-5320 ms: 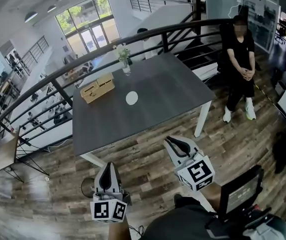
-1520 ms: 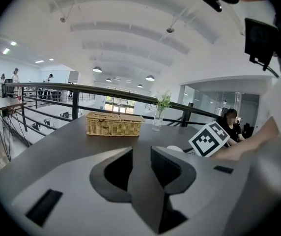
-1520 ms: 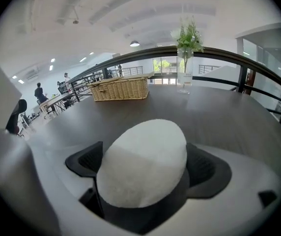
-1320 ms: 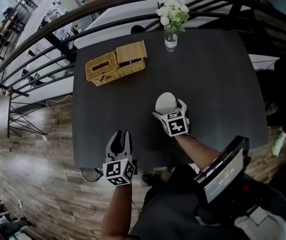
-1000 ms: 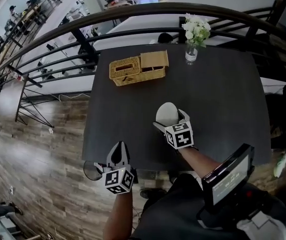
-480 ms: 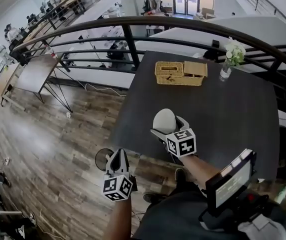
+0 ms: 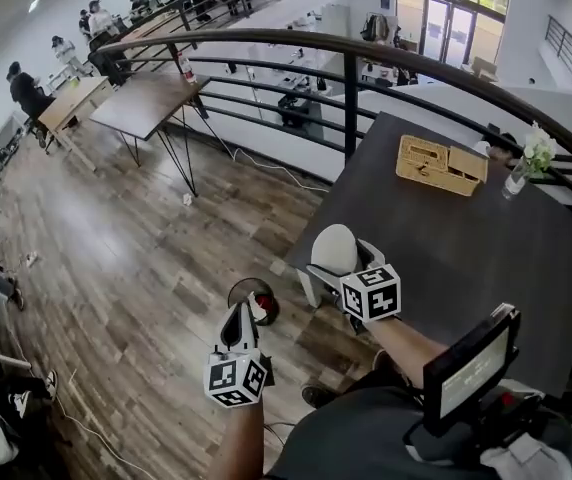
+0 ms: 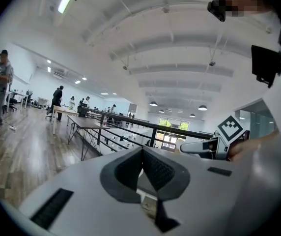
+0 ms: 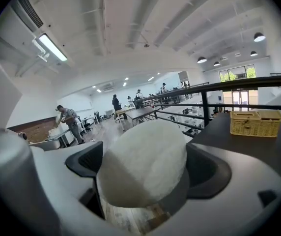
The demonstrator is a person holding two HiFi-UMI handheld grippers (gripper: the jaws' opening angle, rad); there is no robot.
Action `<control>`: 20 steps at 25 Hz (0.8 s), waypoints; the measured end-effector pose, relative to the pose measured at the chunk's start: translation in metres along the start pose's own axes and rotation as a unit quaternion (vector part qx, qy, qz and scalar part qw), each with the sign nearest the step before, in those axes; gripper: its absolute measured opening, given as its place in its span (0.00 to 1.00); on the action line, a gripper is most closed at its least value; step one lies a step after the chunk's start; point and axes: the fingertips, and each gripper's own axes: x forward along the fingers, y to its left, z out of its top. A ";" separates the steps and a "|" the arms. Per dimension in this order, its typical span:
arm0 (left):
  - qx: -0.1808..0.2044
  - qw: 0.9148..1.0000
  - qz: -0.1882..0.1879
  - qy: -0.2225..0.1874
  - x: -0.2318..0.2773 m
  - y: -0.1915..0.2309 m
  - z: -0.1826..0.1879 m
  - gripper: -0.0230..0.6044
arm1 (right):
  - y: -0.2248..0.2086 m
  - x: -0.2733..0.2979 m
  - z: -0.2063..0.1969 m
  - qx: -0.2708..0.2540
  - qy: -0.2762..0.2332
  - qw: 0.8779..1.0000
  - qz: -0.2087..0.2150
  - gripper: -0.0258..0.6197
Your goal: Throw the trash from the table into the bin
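Within the right hand-held gripper (image 7: 339, 261), white trash (image 9: 143, 161) sits clamped.

My left gripper (image 7: 237, 313) and right gripper (image 7: 338, 260) were white with dark grey pads (image 8: 126, 168). Each carried a black-and-white marker cube (image 7: 234, 380).

place: open-plan office, mezzanine | evidence: long desks (image 7: 146, 103), people (image 7: 28, 88) standing by them, black railing (image 7: 346, 44), wood floor (image 7: 116, 258)

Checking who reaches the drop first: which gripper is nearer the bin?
Left. In the head view the left gripper, shut, sits right beside the bin. The right gripper, gripping the white wad, is farther off, at the corner of the table.
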 end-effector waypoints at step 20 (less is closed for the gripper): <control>-0.020 0.993 0.118 -0.010 -0.035 0.175 0.009 0.05 | 0.185 0.144 -0.021 -0.040 0.064 0.986 0.149 0.88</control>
